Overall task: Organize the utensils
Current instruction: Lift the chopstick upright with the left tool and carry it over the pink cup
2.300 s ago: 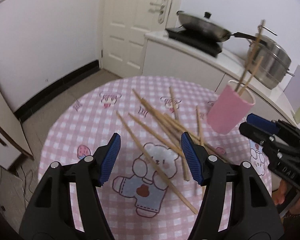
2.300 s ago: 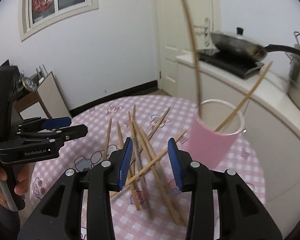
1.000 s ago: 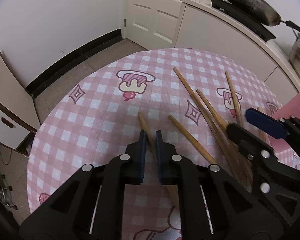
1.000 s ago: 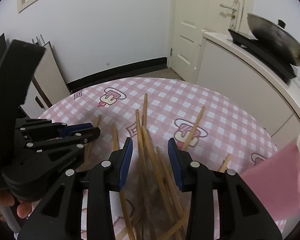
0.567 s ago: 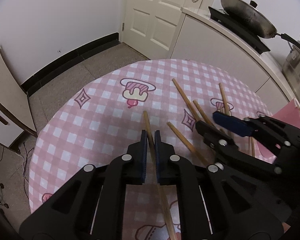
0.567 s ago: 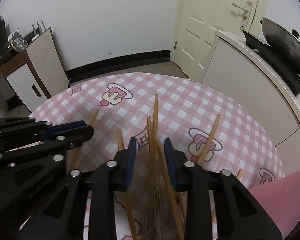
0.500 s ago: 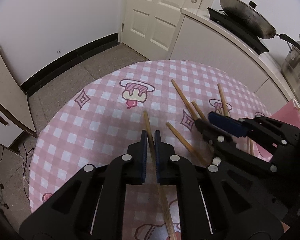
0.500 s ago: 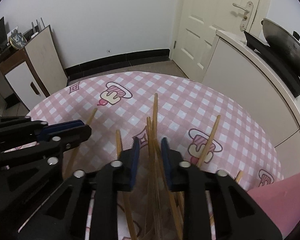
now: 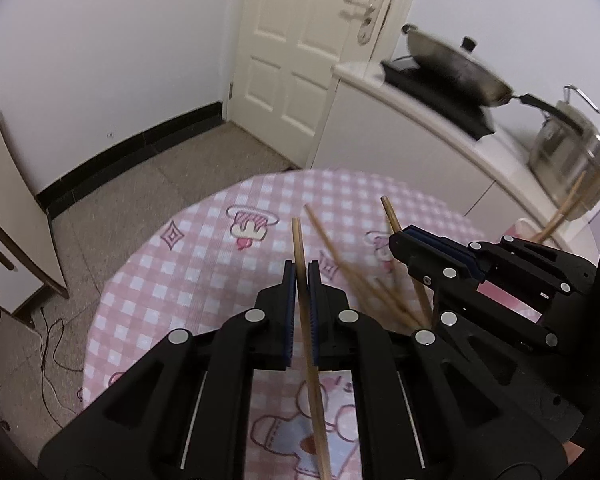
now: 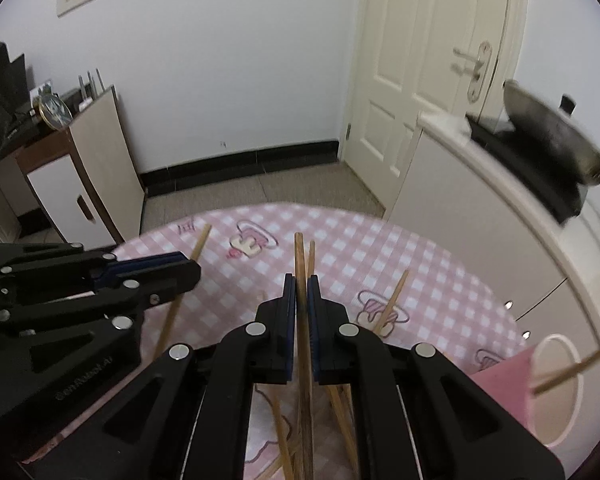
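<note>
Gripping one chopstick [image 9: 300, 248] between clenched pads, the left gripper [image 9: 301, 276] sits above the pink checked table [image 9: 180, 280], right gripper [image 10: 301, 288] likewise clamped on another chopstick [image 10: 299, 256], loose chopsticks [image 10: 392, 300] on the cloth, pink cup [image 10: 512, 392] near its right edge.

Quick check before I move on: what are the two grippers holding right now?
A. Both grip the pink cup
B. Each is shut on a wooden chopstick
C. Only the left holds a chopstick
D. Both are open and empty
B. The left gripper is clamped on a wooden chopstick, and the right gripper is clamped on another wooden chopstick; the pink cup stands apart at the table's right edge.
</note>
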`<move>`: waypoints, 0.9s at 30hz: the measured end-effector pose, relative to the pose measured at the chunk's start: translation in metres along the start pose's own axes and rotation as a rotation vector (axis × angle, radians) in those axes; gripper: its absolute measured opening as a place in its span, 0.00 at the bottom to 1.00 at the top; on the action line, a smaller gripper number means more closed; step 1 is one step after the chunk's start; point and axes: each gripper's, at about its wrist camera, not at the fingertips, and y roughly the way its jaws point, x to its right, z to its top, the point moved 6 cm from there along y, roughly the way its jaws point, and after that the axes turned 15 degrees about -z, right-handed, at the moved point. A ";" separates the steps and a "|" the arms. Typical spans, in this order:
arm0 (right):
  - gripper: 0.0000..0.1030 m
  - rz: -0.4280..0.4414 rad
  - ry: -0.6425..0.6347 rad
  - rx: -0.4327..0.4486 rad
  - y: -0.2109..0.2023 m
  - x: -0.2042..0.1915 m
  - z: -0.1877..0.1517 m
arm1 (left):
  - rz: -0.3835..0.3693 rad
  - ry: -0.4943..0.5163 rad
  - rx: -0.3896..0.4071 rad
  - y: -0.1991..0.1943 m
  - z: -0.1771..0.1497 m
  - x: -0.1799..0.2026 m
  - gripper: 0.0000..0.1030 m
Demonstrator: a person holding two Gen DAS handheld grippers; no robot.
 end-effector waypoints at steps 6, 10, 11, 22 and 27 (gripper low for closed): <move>0.04 -0.002 0.011 0.084 -0.045 0.007 0.011 | -0.031 0.049 0.070 -0.038 0.008 0.031 0.05; 0.04 -0.003 0.024 0.136 -0.078 0.016 0.016 | -0.055 0.083 0.112 -0.063 0.010 0.051 0.05; 0.04 -0.003 0.028 0.148 -0.086 0.018 0.017 | -0.059 0.092 0.123 -0.069 0.011 0.056 0.05; 0.04 -0.037 0.074 0.230 -0.146 0.050 0.016 | -0.118 0.162 0.222 -0.114 0.013 0.106 0.05; 0.04 -0.043 0.102 0.264 -0.172 0.069 0.015 | -0.157 0.182 0.260 -0.127 0.019 0.128 0.05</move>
